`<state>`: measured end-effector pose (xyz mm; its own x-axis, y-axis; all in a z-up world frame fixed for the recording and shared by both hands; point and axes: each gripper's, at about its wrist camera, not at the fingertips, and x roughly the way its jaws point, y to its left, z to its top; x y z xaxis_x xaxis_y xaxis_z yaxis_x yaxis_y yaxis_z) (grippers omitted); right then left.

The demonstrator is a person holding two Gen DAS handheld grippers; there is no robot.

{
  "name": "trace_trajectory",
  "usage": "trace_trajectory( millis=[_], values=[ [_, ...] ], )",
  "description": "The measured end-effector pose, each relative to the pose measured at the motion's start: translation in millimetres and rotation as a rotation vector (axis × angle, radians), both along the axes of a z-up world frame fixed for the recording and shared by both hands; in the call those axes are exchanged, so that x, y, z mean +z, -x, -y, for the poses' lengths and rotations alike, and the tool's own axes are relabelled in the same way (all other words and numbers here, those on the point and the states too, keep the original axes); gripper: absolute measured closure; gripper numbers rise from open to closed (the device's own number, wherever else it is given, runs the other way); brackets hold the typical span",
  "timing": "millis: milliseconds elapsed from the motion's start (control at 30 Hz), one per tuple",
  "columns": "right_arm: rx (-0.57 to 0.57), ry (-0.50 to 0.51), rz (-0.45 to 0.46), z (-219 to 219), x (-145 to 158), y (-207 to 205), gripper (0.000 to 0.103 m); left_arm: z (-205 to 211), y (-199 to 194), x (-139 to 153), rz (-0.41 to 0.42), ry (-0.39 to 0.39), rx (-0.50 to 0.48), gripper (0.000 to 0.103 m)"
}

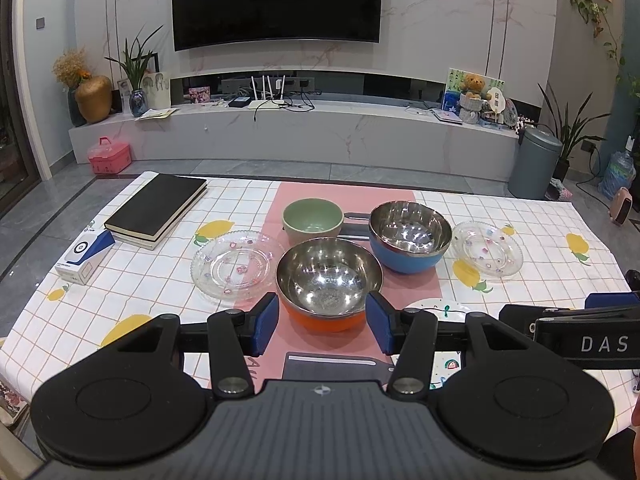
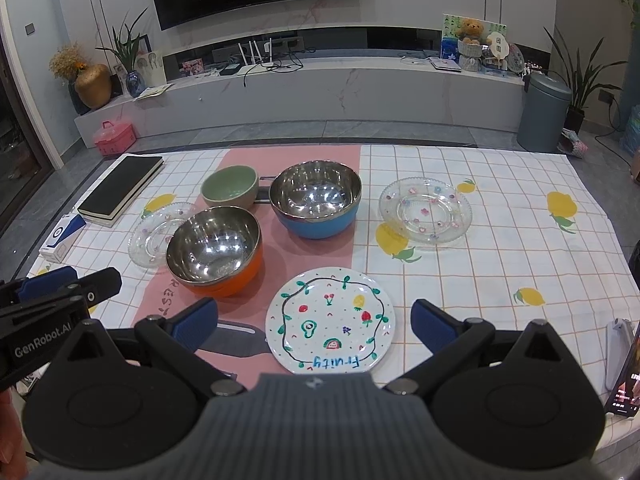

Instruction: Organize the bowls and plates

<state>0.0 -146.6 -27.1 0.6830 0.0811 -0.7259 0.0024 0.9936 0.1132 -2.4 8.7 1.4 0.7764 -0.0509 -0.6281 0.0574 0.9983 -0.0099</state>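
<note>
An orange steel bowl (image 1: pixel 328 280) sits on the pink mat just ahead of my left gripper (image 1: pixel 323 326), whose jaws stand open on either side of the bowl's near rim without touching it. Behind it are a blue steel bowl (image 1: pixel 408 236) and a green ceramic bowl (image 1: pixel 313 220). One clear glass plate (image 1: pixel 236 266) lies to the left, another glass plate (image 1: pixel 488 249) to the right. A white painted "Fruity" plate (image 2: pixel 330 320) lies between the fingers of my right gripper (image 2: pixel 314 322), which is open and above it. The orange bowl (image 2: pixel 214 250) sits left of that plate.
A black book (image 1: pixel 158 210) on a second book and a small blue-and-white box (image 1: pixel 86 254) lie at the table's left side. A phone (image 2: pixel 626 380) stands at the right edge. The checked tablecloth (image 2: pixel 500 280) with lemon prints covers the table.
</note>
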Motion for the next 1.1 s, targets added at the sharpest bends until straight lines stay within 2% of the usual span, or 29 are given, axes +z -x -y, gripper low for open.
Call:
trace_trajectory(
  millis=[867,1100],
  values=[
    [0.010,0.006,-0.005,-5.1,-1.3,-2.5,0.003,1.3,-1.3,0.2,-0.004,0.006,-0.008,0.043],
    [0.013,0.031,-0.010,-8.9,-12.2,-8.9,0.003,-5.9,-14.2,-7.6,-0.048,0.016,-0.021,0.042]
  ],
)
